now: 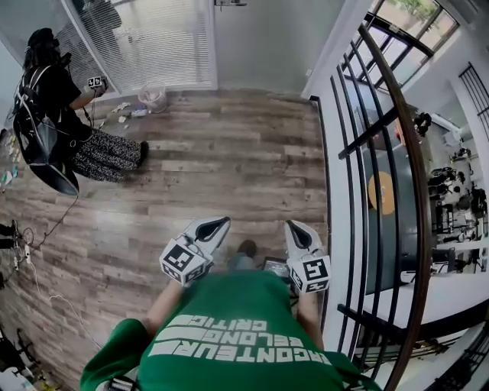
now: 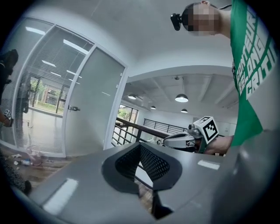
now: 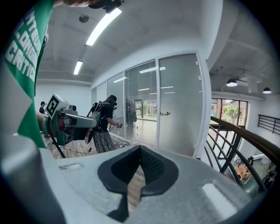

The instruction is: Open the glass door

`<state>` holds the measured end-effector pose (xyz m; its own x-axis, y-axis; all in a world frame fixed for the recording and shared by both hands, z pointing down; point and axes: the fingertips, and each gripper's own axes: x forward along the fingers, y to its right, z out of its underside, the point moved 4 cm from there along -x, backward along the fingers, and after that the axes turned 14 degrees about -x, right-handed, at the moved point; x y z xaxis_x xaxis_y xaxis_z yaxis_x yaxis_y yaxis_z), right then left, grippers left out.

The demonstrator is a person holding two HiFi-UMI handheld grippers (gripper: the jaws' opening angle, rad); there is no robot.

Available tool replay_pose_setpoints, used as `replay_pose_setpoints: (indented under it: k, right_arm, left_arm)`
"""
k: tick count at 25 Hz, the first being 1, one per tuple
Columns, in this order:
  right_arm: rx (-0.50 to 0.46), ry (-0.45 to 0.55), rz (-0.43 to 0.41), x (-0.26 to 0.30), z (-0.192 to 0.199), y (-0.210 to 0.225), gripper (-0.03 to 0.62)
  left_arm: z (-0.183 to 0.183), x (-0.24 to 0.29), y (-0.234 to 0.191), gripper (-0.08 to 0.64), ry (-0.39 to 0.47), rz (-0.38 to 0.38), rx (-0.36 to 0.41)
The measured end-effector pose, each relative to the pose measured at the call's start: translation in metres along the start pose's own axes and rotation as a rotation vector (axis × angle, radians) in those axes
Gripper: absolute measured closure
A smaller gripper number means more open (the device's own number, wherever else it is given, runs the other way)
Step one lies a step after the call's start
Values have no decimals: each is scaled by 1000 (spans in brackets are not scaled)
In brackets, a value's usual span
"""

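Note:
The frosted glass door stands shut at the far end of the wood floor, and its metal handle is just in view at the top edge. From the left gripper view the door and handle are well ahead, to the left. The right gripper view has the door and handle ahead, to the right. My left gripper and right gripper are held close to my chest, far from the door. On both, the jaw tips meet with nothing between them.
A person in black crouches at the left by the blinded glass wall, holding another gripper. Small clutter lies on the floor near the wall. A black stair railing runs along my right. Cables trail at the left.

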<state>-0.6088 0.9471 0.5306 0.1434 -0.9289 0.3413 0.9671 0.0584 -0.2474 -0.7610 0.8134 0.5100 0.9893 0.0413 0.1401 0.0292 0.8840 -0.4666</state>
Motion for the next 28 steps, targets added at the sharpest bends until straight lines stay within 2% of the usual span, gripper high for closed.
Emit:
replay_pose_setpoints:
  k: [5, 9, 19, 28]
  right_arm:
    - [51, -12, 29, 5, 20, 52, 598]
    - [38, -20, 11, 16, 28, 81, 598]
    - [17, -43, -52, 55, 35, 103, 598]
    - [47, -87, -15, 89, 44, 146, 598]
  left_arm:
    - [-7, 47, 3, 545, -22, 15, 7]
    - [-8, 72, 2, 545, -24, 1, 0]
    - [-13, 104, -23, 545, -29, -47, -41]
    - [-36, 166, -53, 544, -36, 13, -45]
